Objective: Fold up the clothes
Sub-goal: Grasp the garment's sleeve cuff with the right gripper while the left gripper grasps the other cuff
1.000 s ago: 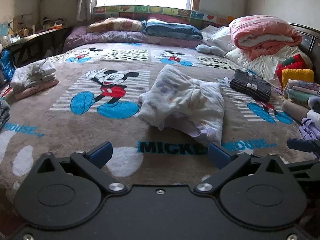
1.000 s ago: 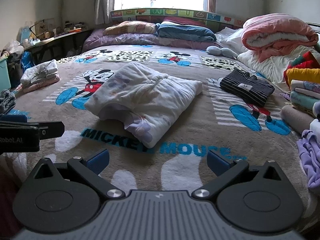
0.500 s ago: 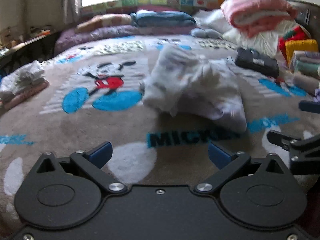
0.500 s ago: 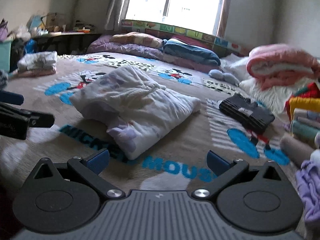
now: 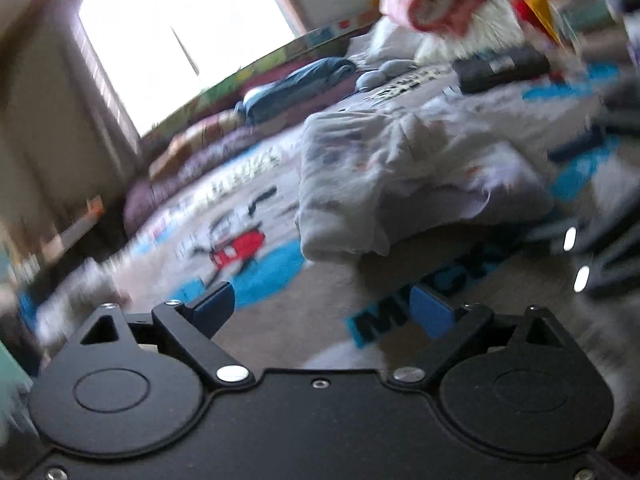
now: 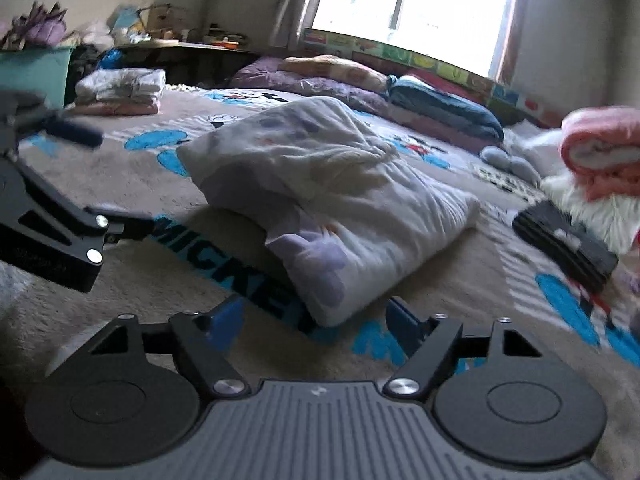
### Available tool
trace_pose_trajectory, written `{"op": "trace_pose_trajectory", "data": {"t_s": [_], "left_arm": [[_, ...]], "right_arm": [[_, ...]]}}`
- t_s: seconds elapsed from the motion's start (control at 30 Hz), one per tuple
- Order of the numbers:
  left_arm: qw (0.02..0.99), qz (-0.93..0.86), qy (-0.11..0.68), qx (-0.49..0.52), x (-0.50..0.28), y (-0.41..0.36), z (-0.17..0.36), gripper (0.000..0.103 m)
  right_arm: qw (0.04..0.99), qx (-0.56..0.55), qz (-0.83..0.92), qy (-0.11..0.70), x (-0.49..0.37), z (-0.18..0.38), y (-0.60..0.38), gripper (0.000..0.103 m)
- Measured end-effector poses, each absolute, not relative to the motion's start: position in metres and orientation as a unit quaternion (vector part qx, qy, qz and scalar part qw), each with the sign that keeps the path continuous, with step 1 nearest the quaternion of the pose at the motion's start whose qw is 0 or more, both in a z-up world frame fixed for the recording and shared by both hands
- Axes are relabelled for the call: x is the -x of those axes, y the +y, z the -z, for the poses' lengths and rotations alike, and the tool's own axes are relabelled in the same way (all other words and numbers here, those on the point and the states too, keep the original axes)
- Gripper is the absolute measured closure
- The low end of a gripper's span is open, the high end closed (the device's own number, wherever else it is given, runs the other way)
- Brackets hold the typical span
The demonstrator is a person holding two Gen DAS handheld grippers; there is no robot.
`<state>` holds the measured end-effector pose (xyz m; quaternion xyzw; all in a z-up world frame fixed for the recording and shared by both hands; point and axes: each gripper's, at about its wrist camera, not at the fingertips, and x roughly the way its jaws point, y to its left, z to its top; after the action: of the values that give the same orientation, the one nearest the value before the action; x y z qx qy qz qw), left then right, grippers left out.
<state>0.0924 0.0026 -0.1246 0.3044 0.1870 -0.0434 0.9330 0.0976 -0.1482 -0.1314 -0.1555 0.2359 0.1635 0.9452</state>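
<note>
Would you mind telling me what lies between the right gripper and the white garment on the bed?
Only bare blanket with blue lettering lies between the open right gripper and the white garment, as the right wrist view shows.

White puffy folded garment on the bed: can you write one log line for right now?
white puffy folded garment: on blanket, untouched | left hand-held gripper: open | right hand-held gripper: open

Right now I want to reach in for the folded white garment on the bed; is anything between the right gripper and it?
Nothing visible. The open right gripper faces the folded white printed garment directly, with only bare Mickey Mouse blanket between them. The left gripper sits off to the side.
</note>
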Motion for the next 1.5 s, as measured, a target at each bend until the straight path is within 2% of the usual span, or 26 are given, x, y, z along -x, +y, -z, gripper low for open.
{"op": "trace_pose_trajectory", "data": {"t_s": [0.1,0.2,0.3,0.47,0.7,0.77,0.8,0.9,1.03,1.5], "left_arm": [[0.897,0.038,0.141,-0.418,-0.096,-0.004,0.14,0.02],[0.864,0.045,0.109,-0.49,-0.106,-0.001,0.15,0.041],[0.839,0.061,0.076,-0.535,-0.113,0.002,0.156,0.047],[0.818,0.079,0.026,-0.569,-0.122,0.007,0.157,0.047],[0.814,0.133,-0.003,-0.565,-0.126,-0.002,0.144,0.047],[0.826,0.144,0.001,-0.545,-0.127,-0.008,0.134,0.063],[0.834,0.145,0.009,-0.532,-0.128,-0.01,0.129,0.076],[0.851,0.124,0.024,-0.51,-0.129,-0.018,0.122,0.092],[0.883,0.119,0.038,-0.452,-0.128,-0.02,0.094,0.095],[0.905,0.065,-0.027,-0.419,-0.087,-0.028,0.007,0.096]], "right_arm": [[0.946,0.177,-0.15,0.225,-0.102,0.137,-0.146,0.037],[0.948,0.182,-0.14,0.219,-0.106,0.14,-0.148,0.042],[0.949,0.175,-0.138,0.224,-0.112,0.145,-0.149,0.042],[0.95,0.164,-0.141,0.226,-0.119,0.148,-0.152,0.045],[0.958,0.115,-0.144,0.221,-0.128,0.139,-0.166,0.06],[0.962,0.095,-0.142,0.214,-0.13,0.136,-0.174,0.065],[0.963,0.088,-0.142,0.211,-0.13,0.134,-0.177,0.068],[0.966,0.071,-0.143,0.202,-0.132,0.128,-0.187,0.073],[0.97,0.047,-0.144,0.19,-0.134,0.12,-0.199,0.078],[0.984,0.056,-0.152,0.08,-0.095,0.035,-0.221,0.082]]}}
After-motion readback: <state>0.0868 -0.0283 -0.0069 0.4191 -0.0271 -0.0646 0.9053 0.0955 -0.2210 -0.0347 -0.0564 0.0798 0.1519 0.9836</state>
